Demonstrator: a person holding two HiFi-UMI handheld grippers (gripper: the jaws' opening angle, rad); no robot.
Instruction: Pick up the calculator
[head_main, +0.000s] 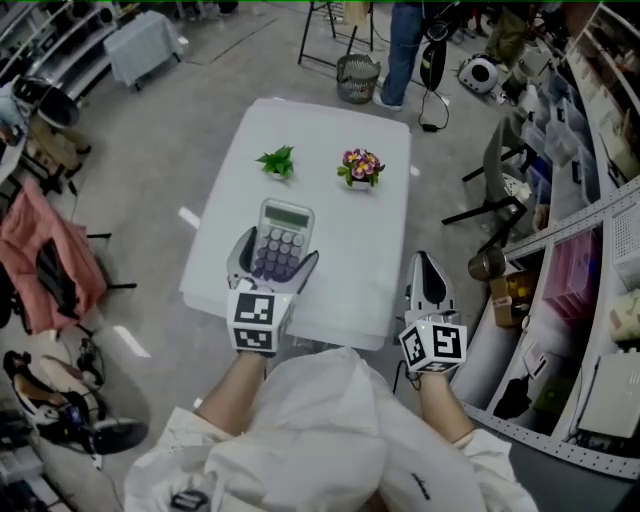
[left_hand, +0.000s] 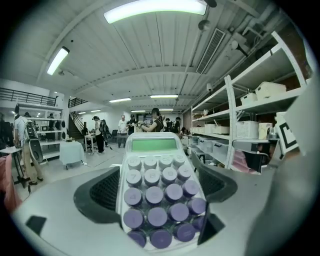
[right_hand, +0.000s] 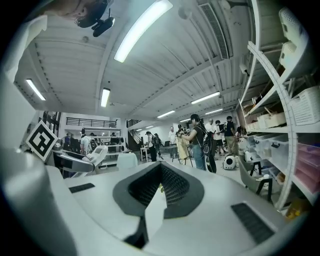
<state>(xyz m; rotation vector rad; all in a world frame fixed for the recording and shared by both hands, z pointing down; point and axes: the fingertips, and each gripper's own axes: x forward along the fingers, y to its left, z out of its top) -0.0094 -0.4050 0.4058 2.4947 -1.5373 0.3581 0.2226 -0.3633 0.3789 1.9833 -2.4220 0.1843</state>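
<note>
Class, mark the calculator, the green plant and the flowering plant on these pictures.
calculator (head_main: 281, 243): head view, on its purple keypad.
green plant (head_main: 277, 160): head view, on its leaves.
flowering plant (head_main: 361, 165): head view, on its blossoms.

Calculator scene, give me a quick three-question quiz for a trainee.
1. True or false: the right gripper grips the calculator.
2. What stands on the table beyond the calculator? A: a green plant and a flowering plant. B: a mug. C: a book.
3. Fill in: the calculator's keys are ____.
Key: 1 false, the left gripper holds it. 2 A. 3 purple.
</note>
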